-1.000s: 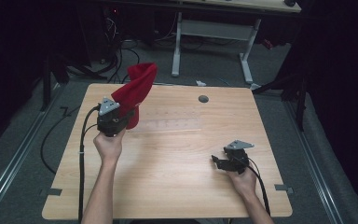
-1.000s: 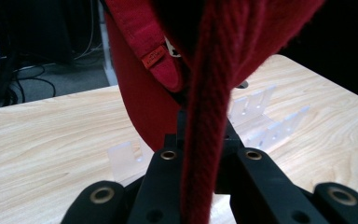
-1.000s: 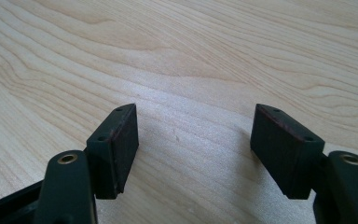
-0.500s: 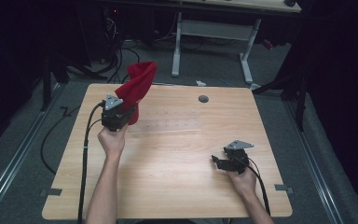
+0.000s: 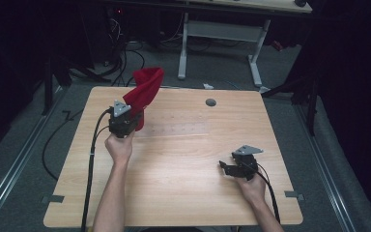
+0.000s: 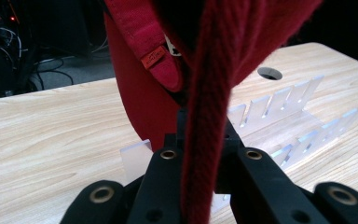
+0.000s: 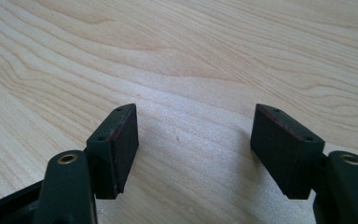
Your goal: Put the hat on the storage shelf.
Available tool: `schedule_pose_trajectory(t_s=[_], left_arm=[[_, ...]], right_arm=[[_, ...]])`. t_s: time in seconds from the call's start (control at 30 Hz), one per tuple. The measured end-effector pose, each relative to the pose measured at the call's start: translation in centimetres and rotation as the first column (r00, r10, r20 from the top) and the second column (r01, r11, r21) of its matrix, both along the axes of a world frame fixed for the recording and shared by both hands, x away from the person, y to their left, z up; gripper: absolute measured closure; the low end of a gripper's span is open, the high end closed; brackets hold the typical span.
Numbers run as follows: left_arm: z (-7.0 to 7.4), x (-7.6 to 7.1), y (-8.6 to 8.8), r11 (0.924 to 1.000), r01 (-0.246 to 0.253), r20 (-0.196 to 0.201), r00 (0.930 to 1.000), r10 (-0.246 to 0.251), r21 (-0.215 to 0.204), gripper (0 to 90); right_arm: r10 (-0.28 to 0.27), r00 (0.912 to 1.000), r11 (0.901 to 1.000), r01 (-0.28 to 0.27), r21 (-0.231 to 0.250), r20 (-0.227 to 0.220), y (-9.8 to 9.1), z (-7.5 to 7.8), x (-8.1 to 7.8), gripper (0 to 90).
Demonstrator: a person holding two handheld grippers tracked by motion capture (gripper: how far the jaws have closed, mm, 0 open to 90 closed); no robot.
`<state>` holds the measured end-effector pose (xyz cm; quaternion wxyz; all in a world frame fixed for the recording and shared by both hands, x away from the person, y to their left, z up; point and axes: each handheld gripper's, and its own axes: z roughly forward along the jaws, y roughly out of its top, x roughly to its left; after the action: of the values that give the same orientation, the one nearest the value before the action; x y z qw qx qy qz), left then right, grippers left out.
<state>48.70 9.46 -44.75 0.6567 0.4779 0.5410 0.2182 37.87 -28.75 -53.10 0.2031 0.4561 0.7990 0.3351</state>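
While the right gripper (image 5: 228, 168) rests with jaws spread on the near table (image 5: 183, 193), the left gripper (image 5: 128, 123) farther back pinches a red cloth (image 5: 145, 89). Held up beside the clear slotted rack (image 6: 279, 116), the cloth looks soft, light and floppy, so a folded edge is probably the surest hold.

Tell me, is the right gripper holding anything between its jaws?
No, the right gripper has its jaws wide apart over the bare wooden table, with nothing between them.

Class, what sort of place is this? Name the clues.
Probably a lab or recording workshop: a bare wooden table, cables trailing over grey carpet, a second desk frame behind, dark surroundings.
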Motion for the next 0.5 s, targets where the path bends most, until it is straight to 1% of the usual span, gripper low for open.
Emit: schedule_pose_trajectory(t_s=[0.03, 0.07, 0.17, 0.27, 0.3, 0.37, 0.4, 0.5], left_arm=[[-0.1, 0.0, 0.1, 1.0000, -0.002, -0.004, 1.0000, 0.002, -0.001, 85.1], [-0.2, 0.1, 0.1, 0.9999, -0.004, -0.001, 1.0000, 0.004, -0.012, 85.0], [-0.5, -0.1, 0.2, 0.9998, -0.004, 0.000, 1.0000, 0.004, -0.021, 84.9], [-1.0, -0.2, 0.5, 0.9995, -0.006, -0.018, 0.9998, 0.005, -0.031, 84.8], [-1.1, -0.3, 0.5, 0.9991, -0.006, -0.022, 0.9997, 0.005, -0.042, 84.8], [-1.3, -0.4, 0.5, 0.9991, -0.007, -0.032, 0.9995, 0.005, -0.042, 84.7], [-1.4, -0.4, 0.5, 0.9994, -0.005, -0.036, 0.9994, 0.004, -0.034, 84.7], [-1.6, -0.5, 0.6, 0.9993, -0.005, -0.049, 0.9988, 0.003, -0.036, 84.6]], right_arm=[[0.000, 1.0000, 1.0000, 0.000, 0.000, 0.000, 0.0, 0.0, 0.0, 32.5], [0.001, 1.0000, 1.0000, -0.001, -0.001, 0.000, 0.0, 0.0, 0.0, 32.5], [0.000, 1.0000, 1.0000, 0.000, 0.001, -0.001, 0.0, 0.0, 0.0, 32.5], [0.000, 1.0000, 1.0000, 0.000, 0.000, -0.001, 0.0, 0.0, 0.0, 32.5], [0.000, 1.0000, 1.0000, 0.000, 0.000, 0.000, 0.0, 0.0, 0.0, 32.5], [0.000, 1.0000, 1.0000, 0.000, 0.000, -0.001, 0.0, 0.0, 0.0, 32.5], [-0.001, 1.0000, 1.0000, 0.001, 0.002, 0.000, 0.0, 0.0, 0.0, 32.4], [-0.001, 1.0000, 1.0000, 0.001, 0.001, 0.002, 0.1, 0.0, 0.0, 32.4]])
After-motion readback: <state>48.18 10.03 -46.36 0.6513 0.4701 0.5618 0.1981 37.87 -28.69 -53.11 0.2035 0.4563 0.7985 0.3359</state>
